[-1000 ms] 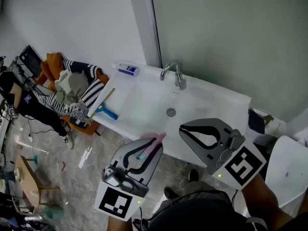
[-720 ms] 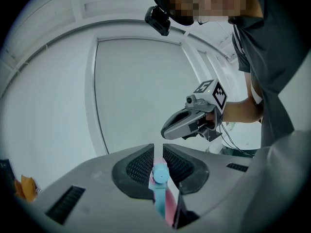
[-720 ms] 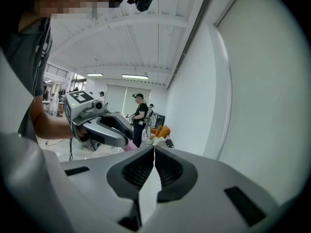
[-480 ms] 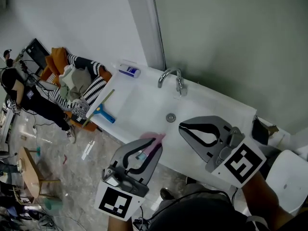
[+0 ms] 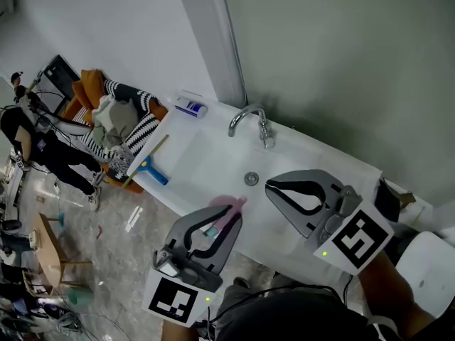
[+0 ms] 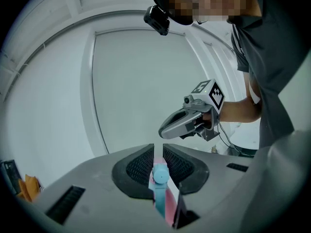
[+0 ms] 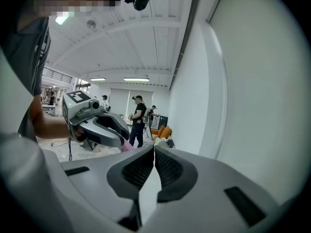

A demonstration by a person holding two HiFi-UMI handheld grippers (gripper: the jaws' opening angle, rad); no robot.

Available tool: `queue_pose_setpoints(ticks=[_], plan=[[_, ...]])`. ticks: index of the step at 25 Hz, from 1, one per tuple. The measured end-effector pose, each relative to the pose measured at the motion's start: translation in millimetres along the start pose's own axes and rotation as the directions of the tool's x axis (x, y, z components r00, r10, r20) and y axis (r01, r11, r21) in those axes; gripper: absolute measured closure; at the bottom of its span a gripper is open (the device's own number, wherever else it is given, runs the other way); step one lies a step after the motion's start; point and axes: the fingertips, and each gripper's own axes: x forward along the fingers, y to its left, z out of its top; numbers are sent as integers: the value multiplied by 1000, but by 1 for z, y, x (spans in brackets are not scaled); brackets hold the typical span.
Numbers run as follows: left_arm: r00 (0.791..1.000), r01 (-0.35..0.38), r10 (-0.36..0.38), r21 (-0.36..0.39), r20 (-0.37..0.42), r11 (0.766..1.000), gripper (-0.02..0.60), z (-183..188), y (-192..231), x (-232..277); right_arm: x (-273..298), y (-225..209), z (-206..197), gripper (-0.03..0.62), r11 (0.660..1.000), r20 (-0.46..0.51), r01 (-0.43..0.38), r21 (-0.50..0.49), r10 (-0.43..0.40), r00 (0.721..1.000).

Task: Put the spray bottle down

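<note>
A pink spray bottle (image 5: 226, 209) with a light blue nozzle (image 6: 159, 174) is clamped between the jaws of my left gripper (image 5: 230, 217), which hangs over the front edge of the white sink (image 5: 206, 163). In the left gripper view the nozzle pokes up between the ribbed pads (image 6: 141, 165). My right gripper (image 5: 271, 186) floats to the right over the basin, jaws shut with nothing in them. The right gripper (image 6: 187, 123) also shows in the left gripper view, and the left gripper (image 7: 104, 127) shows in the right gripper view.
A chrome faucet (image 5: 250, 118) stands at the sink's back and a drain (image 5: 250, 179) lies mid-basin. A blue squeegee (image 5: 151, 166) rests on the left rim, a white and blue tube (image 5: 190, 107) at the back corner. An orange chair with clothes (image 5: 117, 123) and a person (image 5: 35, 148) are at left.
The head view has drifted, so the sink and faucet sit slightly differently in frame. Both grippers hold nearly the same pose, the left still clamped on the bottle.
</note>
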Motion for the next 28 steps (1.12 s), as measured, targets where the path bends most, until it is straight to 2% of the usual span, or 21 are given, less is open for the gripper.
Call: queue_pose_setpoints(ticks=[10, 16, 28], plan=[[995, 91, -91, 0, 32, 996, 525, -13, 16, 2, 13, -5, -5, 585, 995, -32, 93, 29, -92, 995], [987, 144, -144, 11, 66, 990, 525, -20, 41, -8, 35, -3, 5, 585, 986, -56, 159, 44, -156, 986], [970, 212, -213, 21, 116, 977, 525, -43, 86, -39, 89, 17, 21, 586, 973, -95, 230, 31, -227, 969]])
